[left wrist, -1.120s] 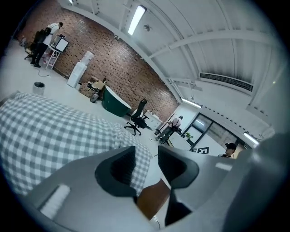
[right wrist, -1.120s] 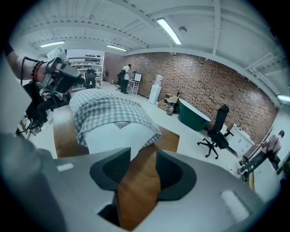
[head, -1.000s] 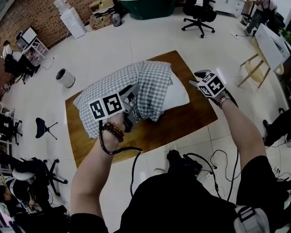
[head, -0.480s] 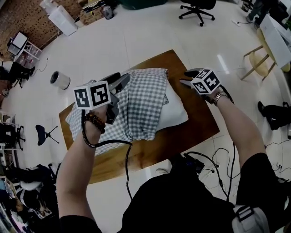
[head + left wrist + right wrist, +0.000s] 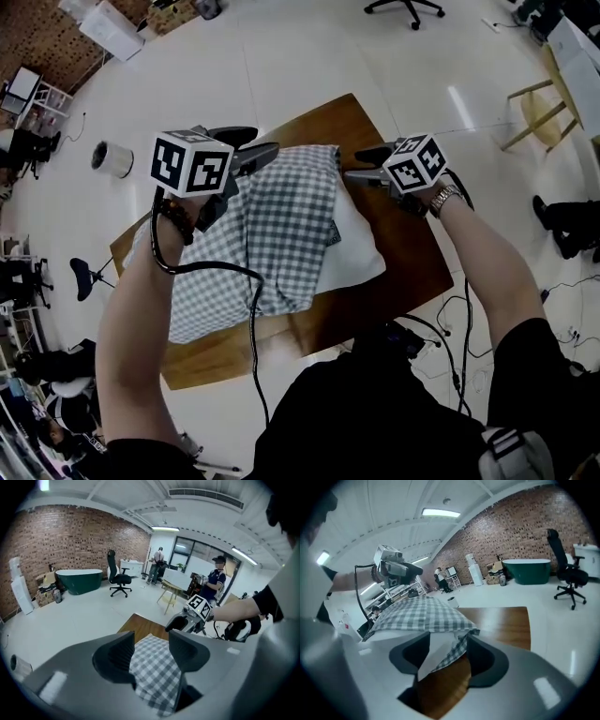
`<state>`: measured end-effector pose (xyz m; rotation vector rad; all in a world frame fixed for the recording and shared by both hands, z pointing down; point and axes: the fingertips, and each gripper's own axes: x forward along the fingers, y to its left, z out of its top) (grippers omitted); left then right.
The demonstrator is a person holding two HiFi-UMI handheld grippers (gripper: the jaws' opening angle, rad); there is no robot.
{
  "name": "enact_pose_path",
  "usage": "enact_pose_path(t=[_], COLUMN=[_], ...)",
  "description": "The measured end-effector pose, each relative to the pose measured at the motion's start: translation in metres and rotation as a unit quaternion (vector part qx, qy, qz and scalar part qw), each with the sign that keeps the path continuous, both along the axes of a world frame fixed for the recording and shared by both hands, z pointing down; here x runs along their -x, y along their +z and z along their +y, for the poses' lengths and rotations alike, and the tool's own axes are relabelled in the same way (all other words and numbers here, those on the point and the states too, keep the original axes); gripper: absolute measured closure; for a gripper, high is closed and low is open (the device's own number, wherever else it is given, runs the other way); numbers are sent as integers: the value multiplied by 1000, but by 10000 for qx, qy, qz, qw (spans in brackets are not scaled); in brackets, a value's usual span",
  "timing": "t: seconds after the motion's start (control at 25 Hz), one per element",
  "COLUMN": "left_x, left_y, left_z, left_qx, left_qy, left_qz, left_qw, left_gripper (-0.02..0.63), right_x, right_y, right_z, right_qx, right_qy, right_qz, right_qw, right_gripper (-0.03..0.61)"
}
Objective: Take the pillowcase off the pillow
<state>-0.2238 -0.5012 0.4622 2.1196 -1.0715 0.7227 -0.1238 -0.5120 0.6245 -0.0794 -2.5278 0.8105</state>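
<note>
While their jaws have just been opening, the left gripper (image 5: 265, 141) loosely straddles the rumpled grey-and-white checked pillowcase (image 5: 272, 225), and the right gripper (image 5: 352, 165) gapes round the bared corner of the white pillow (image 5: 361, 248), which lies on the wooden table (image 5: 405, 236).

Bright, even indoor light falls from ceiling strip lamps (image 5: 440, 513), leaving pale glare streaks on the glossy white floor (image 5: 459, 105) and the wooden table (image 5: 504, 615). Shadows are faint. Both gripper views bulge like a fisheye, with dark corners and a soft, blurred foreground.
</note>
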Motion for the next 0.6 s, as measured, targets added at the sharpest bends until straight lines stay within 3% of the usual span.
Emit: enact_pose_path(t=[0.24,0.6], left_x=[-1,16], left_y=[39,94], left_z=[-40,-91], left_qx=[684,1713], left_qy=[1013,1347], left_qz=[-133,-205], left_qw=[9924,9757], left_gripper=[375,364], right_x=[15,34], right_y=[20,24], right_z=[-6,-37], right_qx=[498,1630], right_qy=[-617,-982], right_qz=[-169,-605], right_qw=[9967,9799], right_gripper=[313,282])
